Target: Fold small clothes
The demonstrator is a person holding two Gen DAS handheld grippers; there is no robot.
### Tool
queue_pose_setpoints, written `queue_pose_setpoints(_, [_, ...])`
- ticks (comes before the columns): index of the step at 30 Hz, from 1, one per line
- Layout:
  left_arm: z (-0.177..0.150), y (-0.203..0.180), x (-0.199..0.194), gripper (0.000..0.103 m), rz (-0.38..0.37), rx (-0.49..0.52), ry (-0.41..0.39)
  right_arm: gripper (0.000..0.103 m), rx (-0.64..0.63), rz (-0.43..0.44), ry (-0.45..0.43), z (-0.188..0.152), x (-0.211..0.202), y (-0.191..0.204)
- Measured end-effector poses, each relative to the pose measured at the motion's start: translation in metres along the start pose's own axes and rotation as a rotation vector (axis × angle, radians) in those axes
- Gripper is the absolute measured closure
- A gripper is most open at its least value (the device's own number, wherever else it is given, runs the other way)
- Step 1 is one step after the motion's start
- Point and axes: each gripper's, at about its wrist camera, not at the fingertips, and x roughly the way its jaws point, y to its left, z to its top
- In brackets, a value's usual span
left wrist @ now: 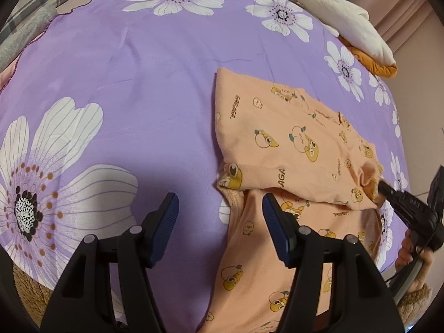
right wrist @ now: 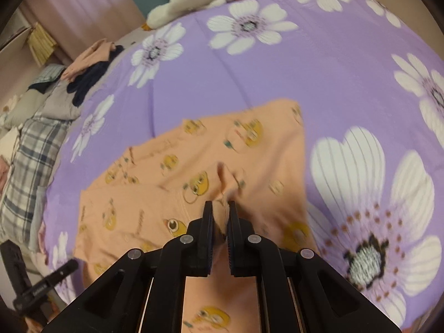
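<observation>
The peach garment (left wrist: 294, 149), printed with small yellow cartoon figures, lies on the purple flowered bedspread (left wrist: 133, 83), toward the right side of the left wrist view, with one layer already turned over onto the part beneath it. In this view the left gripper (left wrist: 220, 216) hangs above the spread with its jaws standing well apart and nothing between them; its right finger sits over the garment's near edge while its left finger is over bare purple cloth, so it appears to be waiting beside the fabric, ready to pin or take an edge. At the right edge the right gripper (left wrist: 384, 187) pinches a bunched corner of the folded layer, presumably to carry that flap across the rest. A white and orange plush toy (left wrist: 358, 36) lies at the far edge of the bed. In the right wrist view, which is blurred, the right gripper (right wrist: 221, 211) has its jaws drawn nearly together on a raised ridge of peach fabric, the garment (right wrist: 194, 166) spreading out ahead of and below the fingers. That tight pinch probably suits thin cloth, which would slip from a looser hold. The left gripper (right wrist: 65, 267) shows at the lower left, just beside the garment's edge. A heap of other clothes (right wrist: 91, 66) sits well apart at the bed's far left.
</observation>
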Motion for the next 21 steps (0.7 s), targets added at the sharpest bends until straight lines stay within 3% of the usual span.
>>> queue_pose_setpoints(11, [-0.002,-0.004,0.005,0.041,0.012,0.008,0.023,0.094,0.053,0.054,0.01,-0.017,-0.027,-0.022])
queue_pose_setpoints(14, [-0.001,-0.006,0.004,0.041,0.007,0.008,0.023,0.071,0.045,0.045,-0.019,-0.013,-0.033,-0.022])
queue_pose_setpoints(15, [-0.001,-0.007,0.004,0.041,0.007,0.009,0.02,0.058,0.042,0.049,-0.037,-0.01,-0.036,-0.022])
queue_pose_setpoints(16, [-0.001,-0.007,0.003,0.041,0.008,0.011,0.017,0.054,0.042,0.057,-0.044,-0.008,-0.037,-0.021])
queue_pose_setpoints(21, [-0.003,-0.01,0.001,0.041,0.015,0.014,0.012,0.054,0.022,0.078,-0.032,-0.004,-0.023,-0.01])
